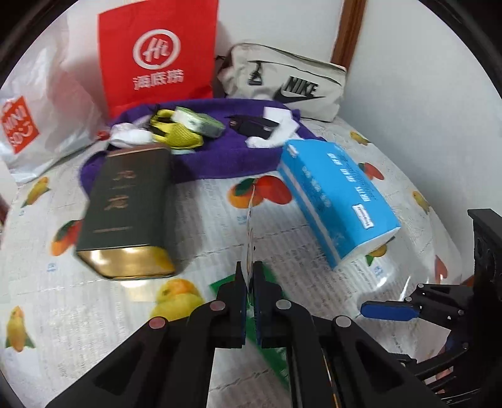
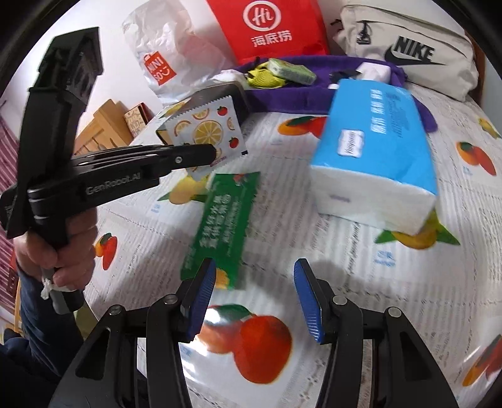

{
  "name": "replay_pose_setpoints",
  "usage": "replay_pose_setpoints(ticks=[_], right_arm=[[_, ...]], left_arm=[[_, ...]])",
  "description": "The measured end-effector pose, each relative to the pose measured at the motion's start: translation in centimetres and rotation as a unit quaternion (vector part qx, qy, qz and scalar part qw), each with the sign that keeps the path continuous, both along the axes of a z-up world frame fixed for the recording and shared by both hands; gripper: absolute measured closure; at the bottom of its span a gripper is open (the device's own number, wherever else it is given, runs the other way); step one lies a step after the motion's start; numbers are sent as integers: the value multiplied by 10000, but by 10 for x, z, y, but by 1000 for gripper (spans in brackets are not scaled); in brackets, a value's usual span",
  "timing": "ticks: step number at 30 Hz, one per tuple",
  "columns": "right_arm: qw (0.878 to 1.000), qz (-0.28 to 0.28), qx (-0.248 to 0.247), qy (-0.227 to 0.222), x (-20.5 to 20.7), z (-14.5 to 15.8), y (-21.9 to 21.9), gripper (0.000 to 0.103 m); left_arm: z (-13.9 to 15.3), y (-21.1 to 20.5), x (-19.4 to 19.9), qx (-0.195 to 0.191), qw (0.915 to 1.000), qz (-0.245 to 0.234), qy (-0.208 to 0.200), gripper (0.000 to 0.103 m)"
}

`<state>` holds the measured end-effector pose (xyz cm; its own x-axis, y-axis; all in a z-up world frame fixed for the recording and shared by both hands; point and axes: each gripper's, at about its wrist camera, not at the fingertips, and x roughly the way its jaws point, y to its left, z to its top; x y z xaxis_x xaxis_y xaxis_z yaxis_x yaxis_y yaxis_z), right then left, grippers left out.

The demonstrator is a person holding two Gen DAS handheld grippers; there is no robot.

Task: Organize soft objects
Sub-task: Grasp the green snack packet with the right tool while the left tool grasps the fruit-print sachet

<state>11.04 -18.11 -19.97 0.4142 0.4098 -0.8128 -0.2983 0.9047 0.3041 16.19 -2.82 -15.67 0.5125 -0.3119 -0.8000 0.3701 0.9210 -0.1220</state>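
Left hand-held gripper [image 2: 216, 153] clamped on fruit-print sachet [image 2: 205, 128], seemingly above green packet [image 2: 222, 219]; right hand-held gripper [image 2: 254, 298] apart.

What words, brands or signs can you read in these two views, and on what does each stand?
"Hi" and "海底捞": red bag.
"NIKE": beige pouch.
"MINISO": white plastic bag.
"GenRobot.AI": left gripper.
Blue tissue pack, green packet, dark tin: print too blurred.
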Motion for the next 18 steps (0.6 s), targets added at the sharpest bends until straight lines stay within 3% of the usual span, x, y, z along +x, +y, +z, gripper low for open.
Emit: replay_pose_setpoints(ticks=[7,12,18], right_arm=[[9999,38,-93,18,12,-10,25,50],[9998,-36,-162,-64,20,-10,42,30],[9951,-77,-913,-376,26,-14,71,30]], left_arm=[[6,42,-18,38,9992,394,-60,99],[7,64,-28,15,9984,559,-111,99],[6,80,-31,-117,9976,673,-102,99]])
